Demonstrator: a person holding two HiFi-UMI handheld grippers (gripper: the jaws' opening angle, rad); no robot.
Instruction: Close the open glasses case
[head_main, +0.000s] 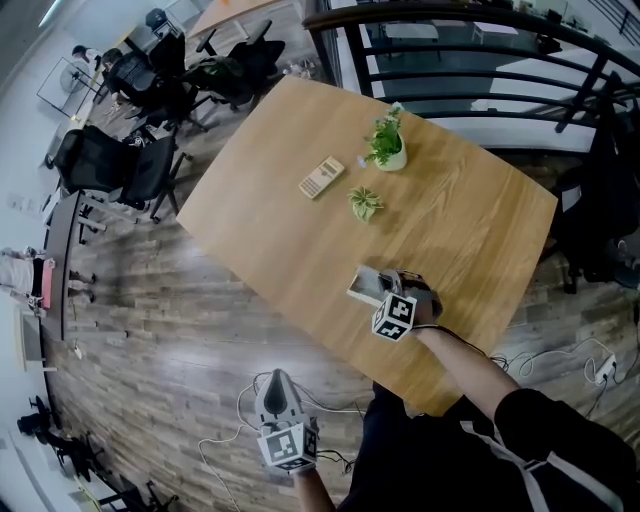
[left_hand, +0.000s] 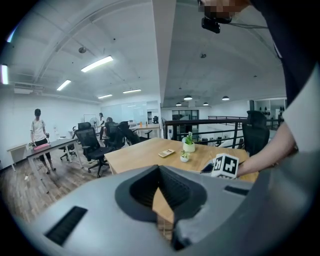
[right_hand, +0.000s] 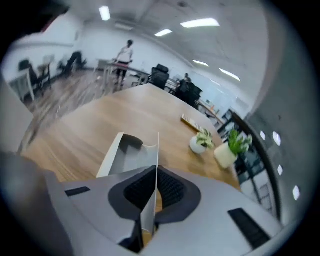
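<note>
The open grey-white glasses case (head_main: 366, 285) lies on the wooden table (head_main: 300, 250) near its front edge. My right gripper (head_main: 387, 287) sits at the case, with its marker cube just below. In the right gripper view, the right gripper (right_hand: 155, 174) is shut on the case's thin upright lid flap (right_hand: 157, 150); the hollow tray (right_hand: 123, 156) lies to its left. My left gripper (head_main: 277, 378) hangs over the floor, below and left of the table, fingers meeting at a point with nothing held. From the left gripper (left_hand: 160, 171) the case (left_hand: 208, 168) shows far off.
On the table stand a potted plant (head_main: 387, 146) and a smaller one (head_main: 365, 203), with a flat calculator-like thing (head_main: 321, 178) to their left. Office chairs (head_main: 130, 165) stand at the left, a dark railing (head_main: 470, 60) behind. Cables (head_main: 560, 360) lie on the floor.
</note>
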